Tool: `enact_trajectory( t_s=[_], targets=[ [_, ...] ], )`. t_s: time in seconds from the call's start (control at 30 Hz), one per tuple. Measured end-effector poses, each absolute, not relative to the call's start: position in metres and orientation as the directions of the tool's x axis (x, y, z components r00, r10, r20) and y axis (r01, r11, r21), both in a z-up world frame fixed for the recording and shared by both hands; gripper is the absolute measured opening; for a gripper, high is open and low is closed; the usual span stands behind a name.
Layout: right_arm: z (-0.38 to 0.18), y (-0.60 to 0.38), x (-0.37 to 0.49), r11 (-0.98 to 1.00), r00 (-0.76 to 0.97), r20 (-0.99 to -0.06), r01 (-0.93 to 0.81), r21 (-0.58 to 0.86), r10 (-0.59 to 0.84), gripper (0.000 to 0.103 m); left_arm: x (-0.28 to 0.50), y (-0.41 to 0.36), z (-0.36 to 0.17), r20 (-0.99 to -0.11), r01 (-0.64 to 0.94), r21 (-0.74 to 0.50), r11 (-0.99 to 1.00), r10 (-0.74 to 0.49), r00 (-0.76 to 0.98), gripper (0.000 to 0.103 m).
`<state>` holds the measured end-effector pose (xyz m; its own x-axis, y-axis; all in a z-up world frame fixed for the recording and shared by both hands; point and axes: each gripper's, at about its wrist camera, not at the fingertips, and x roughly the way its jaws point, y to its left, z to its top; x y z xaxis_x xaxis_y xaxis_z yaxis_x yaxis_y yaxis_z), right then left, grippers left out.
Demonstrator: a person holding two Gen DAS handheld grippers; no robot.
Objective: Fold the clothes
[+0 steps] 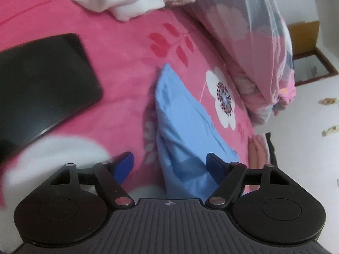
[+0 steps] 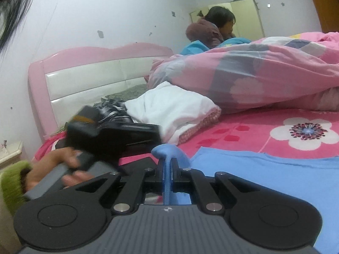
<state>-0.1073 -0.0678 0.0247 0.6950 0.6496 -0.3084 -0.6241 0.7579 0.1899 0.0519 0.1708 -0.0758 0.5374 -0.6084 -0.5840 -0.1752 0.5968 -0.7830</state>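
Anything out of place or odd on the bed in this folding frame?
A black tablet lies on the pink bedsheet beside the blue garment, inside the folding area. Otherwise nothing stands out.

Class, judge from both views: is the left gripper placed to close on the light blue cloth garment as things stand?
Probably yes. The light blue cloth garment rises as a lifted fold between the left gripper's open fingers, with nothing blocking; the right gripper holds it pinched.

Your right gripper (image 2: 167, 165) is clamped tight, a fold of the blue garment (image 2: 264, 169) pinched between its pads. Your left gripper (image 1: 169, 165) stands apart, fingers either side of the cloth, not pressing. Your left hand (image 2: 53, 167), green-cuffed, grips its handle
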Motion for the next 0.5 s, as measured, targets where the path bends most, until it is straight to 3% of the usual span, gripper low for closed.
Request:
enact_trajectory(
  t_s=[0.13,0.3,0.37,0.43,0.5],
  targets=[
    [0.025,-0.069,-0.109,0.753,0.695,-0.294,-0.629,0.196,0.656,0.003,0.078,0.163,-0.077,-0.619,-0.184,-0.759,0.625,-0.602,0.505,0.054],
    [0.026,-0.072,-0.11,0.751,0.699,-0.273,-0.626,0.212,0.66,0.003,0.106,0.163,-0.081,-0.613,-0.172,-0.769,0.616,-0.633,0.472,0.044],
    [0.026,-0.073,-0.111,0.751,0.702,-0.268,-0.625,0.212,0.66,0.003,0.113,0.163,-0.083,-0.618,-0.18,-0.765,0.618,-0.627,0.474,0.031],
    [0.025,-0.072,-0.112,0.752,0.703,-0.268,-0.626,0.207,0.659,0.003,0.12,0.159,-0.085,-0.632,-0.179,-0.751,0.636,-0.612,0.476,0.007],
    [0.023,-0.071,-0.114,0.757,0.709,-0.267,-0.625,0.191,0.653,0.003,0.122,0.155,-0.085,-0.644,-0.171,-0.735,0.656,-0.597,0.478,0.004]
  ],
)
